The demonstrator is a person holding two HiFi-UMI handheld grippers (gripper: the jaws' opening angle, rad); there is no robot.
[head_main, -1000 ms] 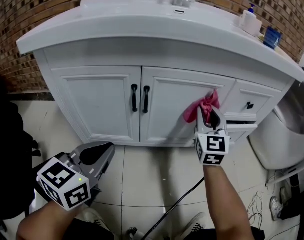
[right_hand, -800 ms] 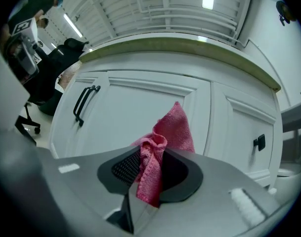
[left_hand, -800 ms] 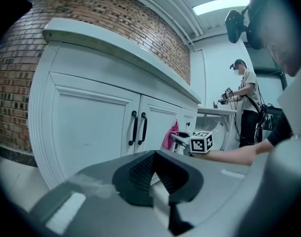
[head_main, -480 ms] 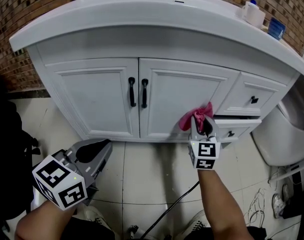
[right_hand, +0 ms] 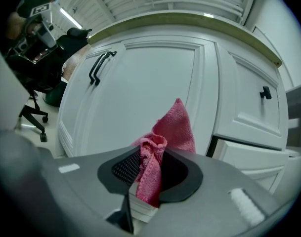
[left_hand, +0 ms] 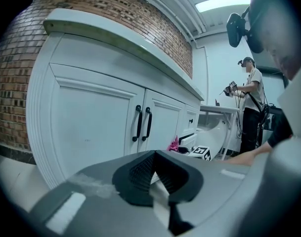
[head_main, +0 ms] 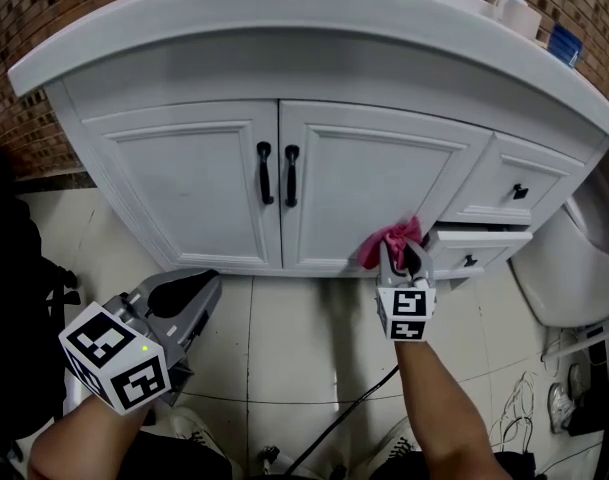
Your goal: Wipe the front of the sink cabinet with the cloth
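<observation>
While the head view looks down the white sink cabinet (head_main: 199,183), the right gripper (head_main: 402,259) holds the pink cloth (head_main: 388,240) low and right of the black door handles (head_main: 277,173), apparently against the door's bottom corner; a drawer (head_main: 480,240) standing ajar lies farther right of the handles, just beside the cloth. The left gripper (head_main: 184,304) hangs below and left of the handles, off the cabinet. Its own view shows its jaws together, nothing between them. Seen from the right gripper view, the jaws are clamped on a bunched fold of cloth, a loose flap standing ahead. A sweep away from the handles could, I judge, snag that flap on the drawer and tug it free, letting bare jaw tips scrape the paint
</observation>
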